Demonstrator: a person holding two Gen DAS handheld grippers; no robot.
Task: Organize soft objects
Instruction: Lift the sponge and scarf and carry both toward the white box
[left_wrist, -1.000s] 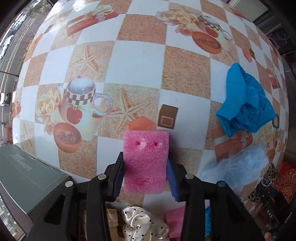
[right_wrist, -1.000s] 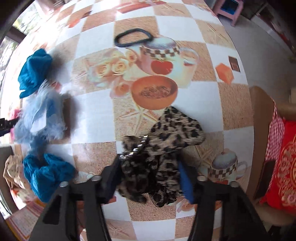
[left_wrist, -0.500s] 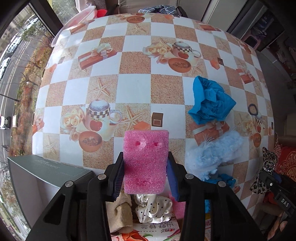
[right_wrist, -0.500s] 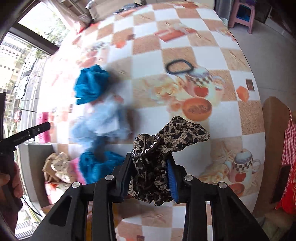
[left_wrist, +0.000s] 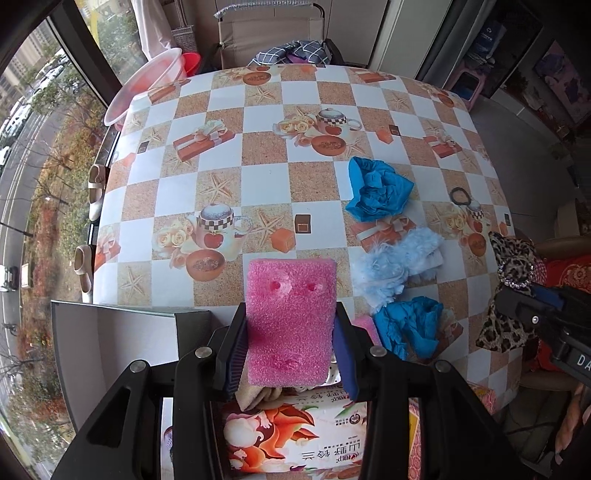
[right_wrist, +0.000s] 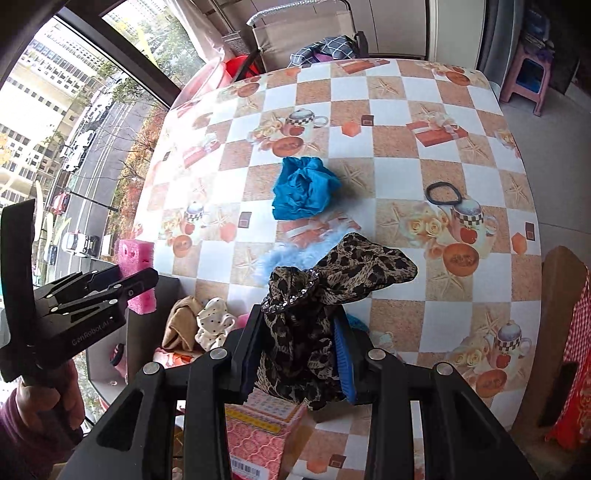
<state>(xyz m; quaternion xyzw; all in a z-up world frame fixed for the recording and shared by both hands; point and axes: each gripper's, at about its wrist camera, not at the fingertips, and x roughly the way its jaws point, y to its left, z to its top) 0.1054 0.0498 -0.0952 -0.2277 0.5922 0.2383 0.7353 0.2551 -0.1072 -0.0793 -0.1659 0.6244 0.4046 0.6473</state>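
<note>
In the lower centre of its own view, the left gripper (left_wrist: 290, 332) is carrying a pink sponge (left_wrist: 290, 321) higher, clamped partway open. The right gripper (right_wrist: 299, 354), lower centre in its view, is lifting a leopard-print scarf (right_wrist: 325, 291), squeezed nearly closed: both are heading for sorting, likely the grey box (left_wrist: 114, 332) at lower left.

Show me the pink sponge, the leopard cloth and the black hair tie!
pink sponge (left_wrist: 291, 314), left wrist view, middle of its front face.
leopard cloth (right_wrist: 354, 262), right wrist view, upper spotted fold.
black hair tie (right_wrist: 443, 192), right wrist view, its band.

Folding chair (left_wrist: 273, 33), pink stool (right_wrist: 528, 79), clear plastic basin (left_wrist: 147, 83) beyond checkered tablecloth (left_wrist: 266, 177)
</note>
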